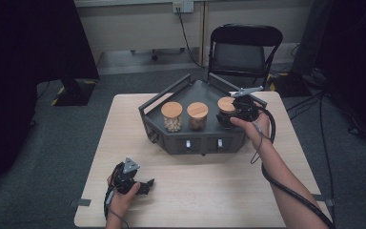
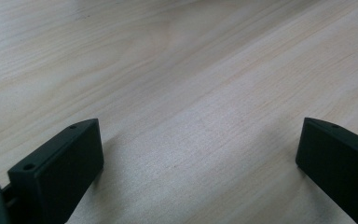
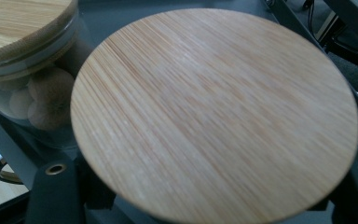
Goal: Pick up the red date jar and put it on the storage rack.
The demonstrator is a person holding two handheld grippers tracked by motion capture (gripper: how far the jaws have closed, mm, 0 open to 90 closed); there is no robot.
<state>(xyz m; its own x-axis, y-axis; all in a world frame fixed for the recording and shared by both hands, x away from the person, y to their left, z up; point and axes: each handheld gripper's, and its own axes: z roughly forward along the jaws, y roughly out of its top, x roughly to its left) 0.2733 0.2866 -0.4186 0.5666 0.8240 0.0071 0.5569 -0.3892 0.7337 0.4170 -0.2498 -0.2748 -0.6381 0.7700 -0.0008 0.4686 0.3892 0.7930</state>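
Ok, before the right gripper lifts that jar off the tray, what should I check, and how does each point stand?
1. Right gripper closed around the rightmost jar: ok, jaws flank it below the lid.
2. Bamboo lid seated flat: ok.
3. Clearance from the middle jar: ok, a gap shows.
4. Left gripper out of the way: ok, open, low over the table.
5. Grip firm enough to lift: cannot tell.
6. Tray rail beside the jar: cannot tell.

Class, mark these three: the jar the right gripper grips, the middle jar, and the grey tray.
Right-hand jar (image 3: 214,116), right gripper view, centre of its wooden lid.
Middle jar (image 1: 198,110), high view, on its wooden lid.
Grey tray (image 1: 171,143), high view, on its front wall.
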